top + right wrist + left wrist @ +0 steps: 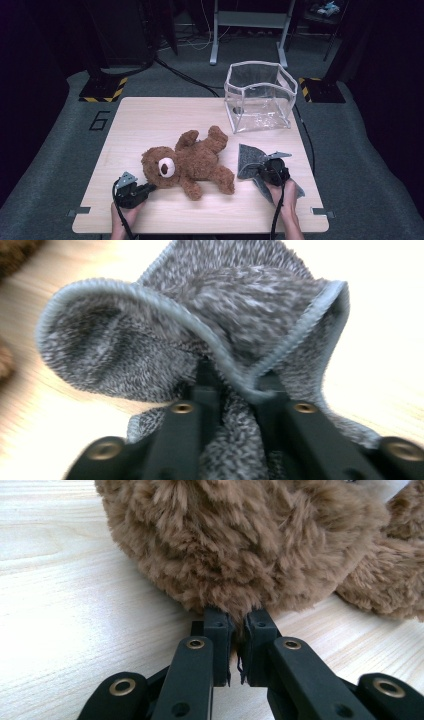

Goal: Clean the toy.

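Grippers [239, 625] [235, 382] clamp teddy bear [240, 540], grey cloth [200, 325].

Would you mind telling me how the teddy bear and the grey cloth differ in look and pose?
The teddy bear is brown, plump and shaggy; the grey cloth is speckled grey, thin and edged with piping. The bear lies sprawled with its limbs spread, while the cloth sits crumpled and folded. Both rest on the wooden table, each pinched by a gripper.

On our pale wooden table [150, 120] lie a brown teddy bear [192, 162], a grey cloth [250, 160] and a clear plastic box [259, 96].
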A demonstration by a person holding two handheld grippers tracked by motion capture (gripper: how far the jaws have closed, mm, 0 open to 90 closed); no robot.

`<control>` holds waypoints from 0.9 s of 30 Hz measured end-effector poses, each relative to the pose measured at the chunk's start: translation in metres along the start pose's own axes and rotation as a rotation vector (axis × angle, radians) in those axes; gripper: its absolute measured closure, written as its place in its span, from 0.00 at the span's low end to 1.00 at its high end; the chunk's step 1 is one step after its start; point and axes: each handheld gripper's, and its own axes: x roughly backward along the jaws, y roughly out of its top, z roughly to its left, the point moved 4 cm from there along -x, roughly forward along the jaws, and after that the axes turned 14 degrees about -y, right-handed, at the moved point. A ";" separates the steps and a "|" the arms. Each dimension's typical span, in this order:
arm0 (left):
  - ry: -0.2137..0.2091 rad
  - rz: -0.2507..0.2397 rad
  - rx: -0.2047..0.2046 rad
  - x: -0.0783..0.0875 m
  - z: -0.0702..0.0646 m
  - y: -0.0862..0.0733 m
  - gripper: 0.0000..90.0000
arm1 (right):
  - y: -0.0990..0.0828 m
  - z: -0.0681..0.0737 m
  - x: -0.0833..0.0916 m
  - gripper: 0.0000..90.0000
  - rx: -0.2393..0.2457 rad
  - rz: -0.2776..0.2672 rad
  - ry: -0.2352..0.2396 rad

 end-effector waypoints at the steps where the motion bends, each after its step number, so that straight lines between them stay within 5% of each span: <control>1: 0.000 -0.003 -0.003 0.000 0.000 0.000 0.93 | 0.000 0.000 0.002 0.90 -0.015 -0.002 0.005; 5: -0.020 -0.002 -0.009 -0.001 -0.002 0.001 0.93 | 0.004 0.000 0.016 0.92 -0.044 -0.063 0.050; 12: -0.038 -0.007 -0.015 -0.004 -0.005 0.002 0.93 | 0.033 0.005 0.070 0.92 -0.027 -0.242 0.087; 16: -0.055 -0.005 -0.017 -0.006 -0.006 0.003 0.93 | 0.049 0.012 0.092 0.92 -0.003 -0.299 0.113; 27: -0.083 0.007 -0.040 -0.018 -0.014 0.005 0.93 | 0.082 0.061 0.117 0.92 0.087 -0.379 0.200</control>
